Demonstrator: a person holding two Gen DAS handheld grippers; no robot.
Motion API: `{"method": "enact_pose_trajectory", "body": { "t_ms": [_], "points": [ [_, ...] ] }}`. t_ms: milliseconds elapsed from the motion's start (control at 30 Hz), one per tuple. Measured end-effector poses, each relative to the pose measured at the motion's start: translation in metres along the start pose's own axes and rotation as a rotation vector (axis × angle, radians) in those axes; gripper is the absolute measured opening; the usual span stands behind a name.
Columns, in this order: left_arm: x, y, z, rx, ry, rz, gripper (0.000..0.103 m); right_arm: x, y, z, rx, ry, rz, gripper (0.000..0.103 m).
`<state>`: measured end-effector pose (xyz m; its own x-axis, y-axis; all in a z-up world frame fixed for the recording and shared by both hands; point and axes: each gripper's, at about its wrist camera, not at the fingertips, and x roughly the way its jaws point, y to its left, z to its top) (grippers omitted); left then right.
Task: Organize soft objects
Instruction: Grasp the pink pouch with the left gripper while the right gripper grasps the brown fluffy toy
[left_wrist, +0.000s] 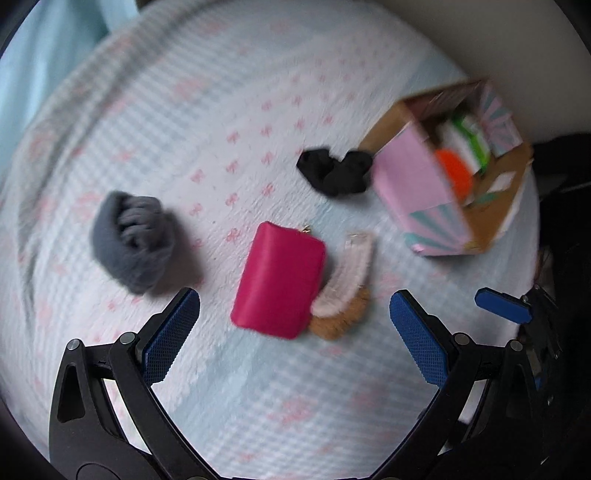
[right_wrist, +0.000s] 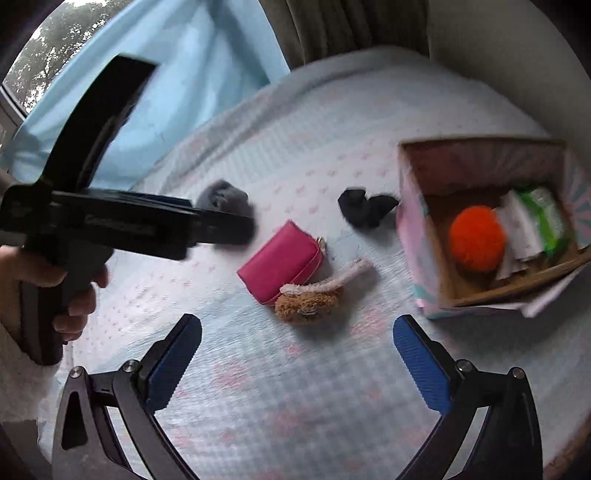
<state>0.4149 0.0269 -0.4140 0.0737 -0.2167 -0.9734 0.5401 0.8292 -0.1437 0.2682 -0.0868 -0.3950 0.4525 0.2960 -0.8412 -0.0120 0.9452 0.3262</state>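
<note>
Pale blue checked bedspread with small pink bow print covers the working surface; both views are motion-blurred. Left gripper: jaws spread wide, nothing between the blue pads, hovering above the cloth with the pink pouch just ahead of the tips. Right gripper: jaws likewise wide apart and empty, above the bedspread, with the brown plush item ahead of it. One blue fingertip of the right gripper shows at the right edge of the left wrist view. The pouch lies flat near the centre of the spread, a small gold zipper pull at one corner. Touching its edge lies a curved pale pink fuzzy piece, which rests against the brown plush item; whether these two are one object cannot be told. A grey bundled sock sits apart to the left of the pouch. A black bundled sock lies farther back, just beside the open cardboard box with pink and teal printed sides. Inside the box: an orange pompom near one wall, with white and green packets beside it. In the right wrist view the person's left hand grasps the black handle of the left gripper. Light blue curtain hangs behind the bed.
</note>
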Motion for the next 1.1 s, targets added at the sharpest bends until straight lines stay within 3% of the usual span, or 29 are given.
{"method": "enact_pose_trajectory", "body": {
  "t_ms": [200,267,500,600,767,867,1100],
  "points": [
    [0.067,0.003,0.009,0.064,0.091,-0.006,0.101,0.055,-0.009,-0.002,0.003,-0.005,0.015,0.102],
    [0.08,0.005,0.01,0.06,0.103,-0.01,0.1,0.072,-0.01,-0.002,-0.016,0.016,0.033,0.095],
    [0.116,0.002,0.012,0.071,0.151,-0.011,0.081,0.105,-0.019,0.0,-0.041,0.047,0.063,0.091],
    [0.122,-0.002,0.011,0.09,0.157,0.017,0.076,0.116,-0.021,0.0,-0.059,0.085,0.088,0.076],
    [0.126,-0.013,0.008,0.14,0.155,0.048,0.064,0.115,-0.021,-0.001,-0.094,0.098,0.083,0.061],
    [0.125,-0.017,0.009,0.142,0.154,0.048,0.058,0.112,-0.02,-0.003,-0.104,0.106,0.082,0.056],
    [0.109,-0.026,0.01,0.13,0.143,0.066,0.046,0.107,-0.015,-0.004,-0.123,0.103,0.067,0.055]
  ]
}}
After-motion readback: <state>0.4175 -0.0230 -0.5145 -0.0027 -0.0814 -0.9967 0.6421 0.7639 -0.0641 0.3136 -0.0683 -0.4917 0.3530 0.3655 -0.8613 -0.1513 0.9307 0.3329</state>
